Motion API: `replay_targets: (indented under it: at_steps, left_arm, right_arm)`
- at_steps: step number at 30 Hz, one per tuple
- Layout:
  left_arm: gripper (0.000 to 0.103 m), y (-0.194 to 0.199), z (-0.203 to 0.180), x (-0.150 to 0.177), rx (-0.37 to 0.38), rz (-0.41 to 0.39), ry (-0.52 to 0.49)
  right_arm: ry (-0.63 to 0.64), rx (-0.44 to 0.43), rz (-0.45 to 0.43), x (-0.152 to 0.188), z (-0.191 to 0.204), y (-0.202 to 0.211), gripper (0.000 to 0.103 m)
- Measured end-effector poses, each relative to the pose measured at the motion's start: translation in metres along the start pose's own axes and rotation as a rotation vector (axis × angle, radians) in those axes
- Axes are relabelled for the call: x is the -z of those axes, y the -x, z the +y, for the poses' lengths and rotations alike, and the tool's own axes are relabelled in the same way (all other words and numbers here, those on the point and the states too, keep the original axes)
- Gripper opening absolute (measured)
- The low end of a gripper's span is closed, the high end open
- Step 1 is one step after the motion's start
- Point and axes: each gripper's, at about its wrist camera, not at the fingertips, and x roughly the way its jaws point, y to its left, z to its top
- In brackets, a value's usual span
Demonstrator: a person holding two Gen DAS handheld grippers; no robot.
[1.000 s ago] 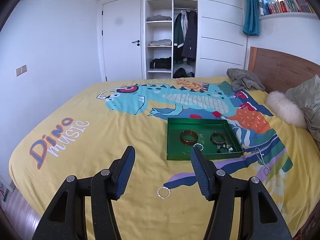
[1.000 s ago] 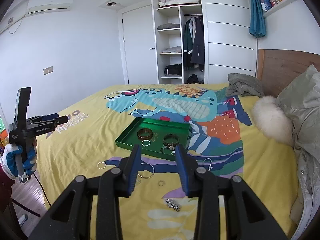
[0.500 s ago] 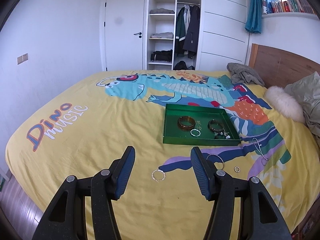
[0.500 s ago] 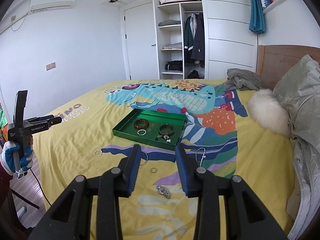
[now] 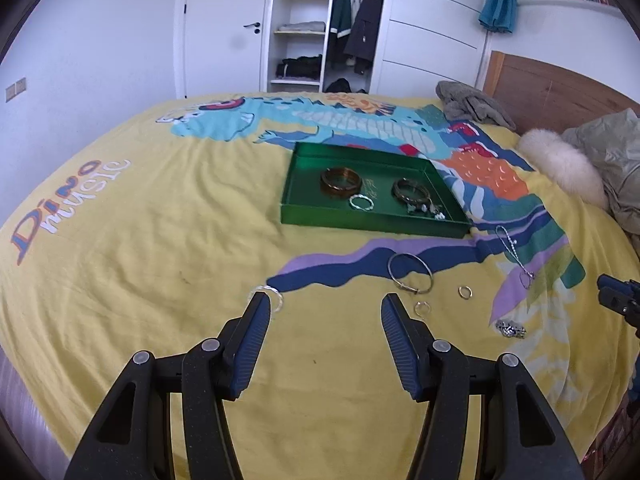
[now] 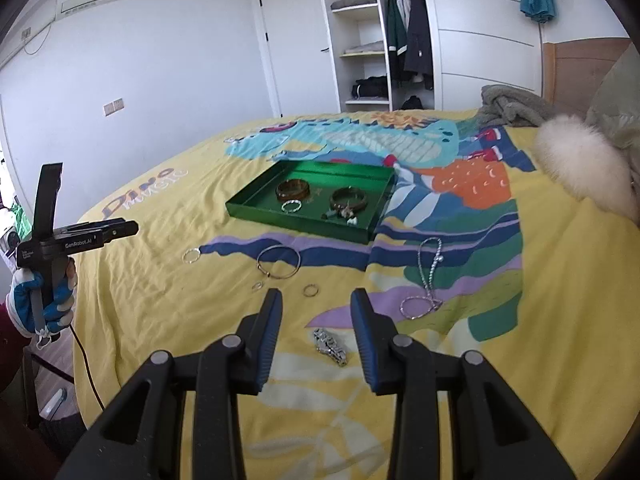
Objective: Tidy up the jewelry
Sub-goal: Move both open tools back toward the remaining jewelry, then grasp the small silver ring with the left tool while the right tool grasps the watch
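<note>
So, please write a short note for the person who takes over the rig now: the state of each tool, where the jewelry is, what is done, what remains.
Left tool: open, empty, above the bedspread, near a small silver ring.
Right tool: open, empty, above a silver link piece.
Done: green tray holds two bangles, a ring and small pieces.
Left on the bedspread: thin silver bangle, chain, two small rings, the silver ring and the link piece. Move them all into the tray.
</note>
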Motion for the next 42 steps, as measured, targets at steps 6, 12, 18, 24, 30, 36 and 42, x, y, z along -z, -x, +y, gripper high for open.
replay_targets:
  at_steps: [6, 12, 18, 24, 30, 36, 42]
  left_arm:
    - [0.057, -0.053, -0.031, 0.014, 0.052, 0.094, -0.035]
    - [0.053, -0.090, -0.054, 0.018, 0.098, 0.160, -0.078]
    - [0.050, -0.114, -0.073, 0.018, 0.139, 0.193, -0.124]
    - [0.045, -0.134, -0.088, 0.017, 0.162, 0.221, -0.157]
    - [0.043, -0.149, -0.093, 0.018, 0.156, 0.235, -0.164]
    - [0.034, -0.158, -0.098, 0.019, 0.155, 0.243, -0.185]
    - [0.016, -0.158, -0.107, 0.024, 0.166, 0.244, -0.225]
  right_arm:
    - [0.045, -0.072, 0.110, 0.024, -0.003, -0.050, 0.034]
    - [0.074, -0.105, 0.216, 0.043, -0.010, -0.099, 0.034]
    - [0.068, -0.111, 0.254, 0.051, -0.020, -0.125, 0.034]
    - [0.062, -0.127, 0.272, 0.056, -0.025, -0.135, 0.034]
    - [0.062, -0.141, 0.273, 0.055, -0.024, -0.141, 0.034]
    - [0.070, -0.148, 0.280, 0.057, -0.023, -0.145, 0.034]
    - [0.073, -0.133, 0.279, 0.058, -0.022, -0.145, 0.023]
